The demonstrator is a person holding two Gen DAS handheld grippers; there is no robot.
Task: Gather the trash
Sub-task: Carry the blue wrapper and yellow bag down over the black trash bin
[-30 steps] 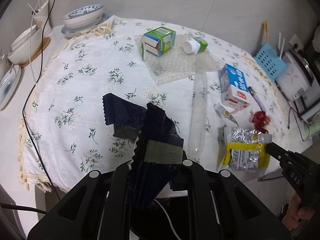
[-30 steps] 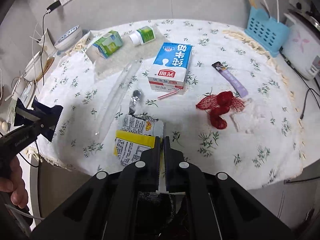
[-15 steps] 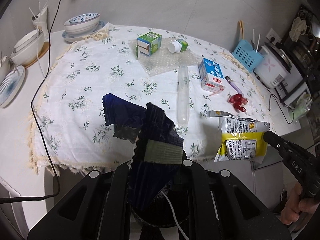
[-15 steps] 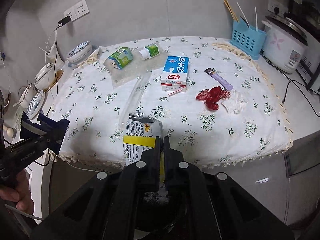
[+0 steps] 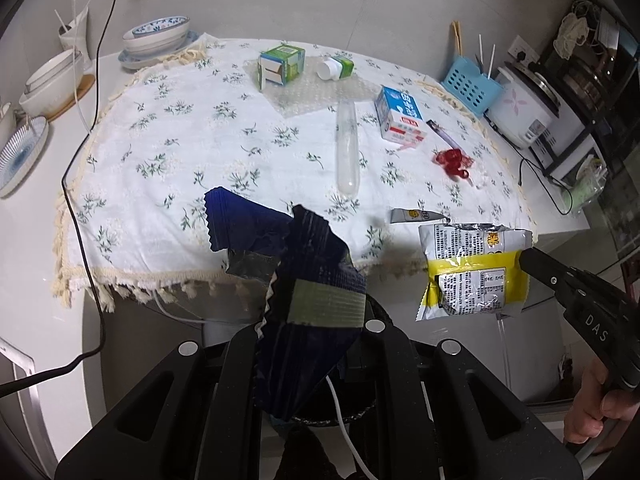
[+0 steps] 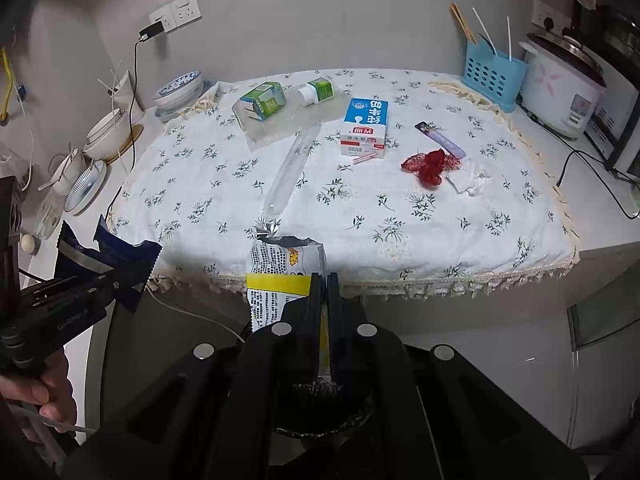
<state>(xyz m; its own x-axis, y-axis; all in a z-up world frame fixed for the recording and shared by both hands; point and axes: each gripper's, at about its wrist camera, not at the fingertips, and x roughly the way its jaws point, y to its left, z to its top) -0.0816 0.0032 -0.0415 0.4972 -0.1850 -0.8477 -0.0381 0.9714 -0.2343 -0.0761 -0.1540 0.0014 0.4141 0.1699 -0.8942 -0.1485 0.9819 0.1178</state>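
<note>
Gripping a crumpled dark blue wrapper [image 5: 304,292], the left tongs [image 5: 312,344] hang off the near edge of the surface [image 5: 168,184], above a black-lined bin [image 5: 360,412]. The right tongs [image 6: 323,292] are clenched on a yellow and silver snack bag [image 6: 280,280], also just past that edge. A milk carton [image 6: 365,126] and red netting [image 6: 428,162] lie toward the far right corner.

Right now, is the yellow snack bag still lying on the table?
No, the right gripper holds the yellow snack bag in the air, off the table's edge.
</note>
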